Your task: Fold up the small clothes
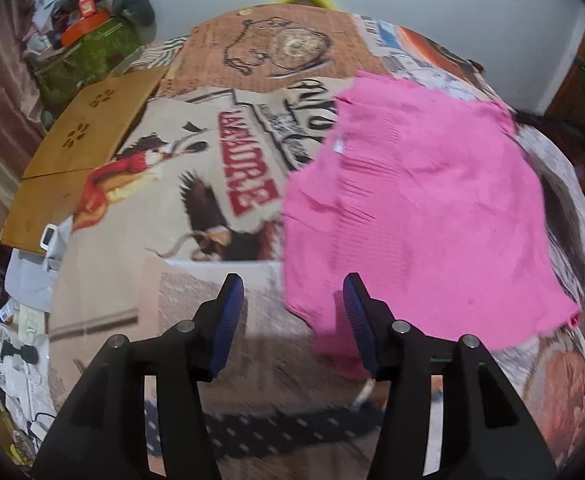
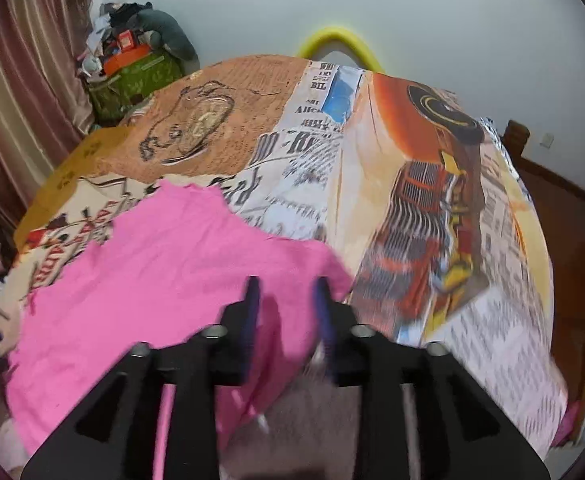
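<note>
- The printed bedspread (image 1: 196, 184) filled both views, a cardboard sheet (image 1: 88, 136) lying at the left-wrist frame's upper left.
- The pink garment (image 1: 412, 208) lay spread nearly flat at centre-right there and lower left in the right-wrist view; I judged no fold made yet, so all folding remained.
- My left tongs (image 1: 292, 292) stood apart, empty, at the cloth's near edge.
- My right tongs (image 2: 286, 292) hovered over its corner, narrowly apart, gripping nothing I could see.

Your two views are evenly, softly lit with faint shadows; motion blur smears the lower halves, and fisheye bending darkens the corners.
</note>
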`<state>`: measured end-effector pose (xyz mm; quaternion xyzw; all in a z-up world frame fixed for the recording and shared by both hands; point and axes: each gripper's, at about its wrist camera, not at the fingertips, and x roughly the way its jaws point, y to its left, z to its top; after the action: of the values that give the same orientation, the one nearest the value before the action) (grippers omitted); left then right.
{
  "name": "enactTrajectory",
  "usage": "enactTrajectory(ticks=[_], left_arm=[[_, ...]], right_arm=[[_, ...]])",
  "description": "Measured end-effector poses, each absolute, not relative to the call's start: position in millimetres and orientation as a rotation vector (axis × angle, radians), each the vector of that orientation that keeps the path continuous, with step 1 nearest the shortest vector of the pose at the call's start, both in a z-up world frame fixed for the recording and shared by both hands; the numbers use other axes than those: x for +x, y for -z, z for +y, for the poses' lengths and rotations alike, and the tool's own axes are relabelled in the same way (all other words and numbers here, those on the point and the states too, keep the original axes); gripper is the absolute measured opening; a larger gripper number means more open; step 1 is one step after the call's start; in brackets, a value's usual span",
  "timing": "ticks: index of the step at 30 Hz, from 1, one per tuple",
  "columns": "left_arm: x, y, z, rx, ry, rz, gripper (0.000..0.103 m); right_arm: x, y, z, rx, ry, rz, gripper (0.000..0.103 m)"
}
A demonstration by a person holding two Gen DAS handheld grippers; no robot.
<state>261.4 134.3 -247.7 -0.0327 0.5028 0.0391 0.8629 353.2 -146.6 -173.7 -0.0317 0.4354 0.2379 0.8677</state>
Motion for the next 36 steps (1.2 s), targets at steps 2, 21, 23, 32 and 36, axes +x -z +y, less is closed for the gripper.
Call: enactTrajectory(ticks=[2,21,23,32,36], left_arm=[[269.5,250.0,145.2,-0.099,-0.081,1.060,0.052],[264.7,276.4,141.6,-0.344,0.063,1.158,0.015],[262.5,274.9,137.7,-0.361,0.087,1.165,0.013],[229.9,260.4,123.9,-0.359,0.110,1.171,0.011],[213.0,253.1,110.2,-0.358,0.149,1.174,0.011]], right_arm=[[332.4,170.1,-151.3,-0.049,-0.519,0.913,0.040],[199.5,214.8,-122.8,0.056,-0.669,1.109,0.053],[202.1,214.8,-120.1,0.065,-0.696,1.108,0.039],[187.7,212.3,-119.6,-0.092,-0.727,1.068,0.006],[185.4,214.5,-141.0,-0.105,-0.691,1.066,0.005]])
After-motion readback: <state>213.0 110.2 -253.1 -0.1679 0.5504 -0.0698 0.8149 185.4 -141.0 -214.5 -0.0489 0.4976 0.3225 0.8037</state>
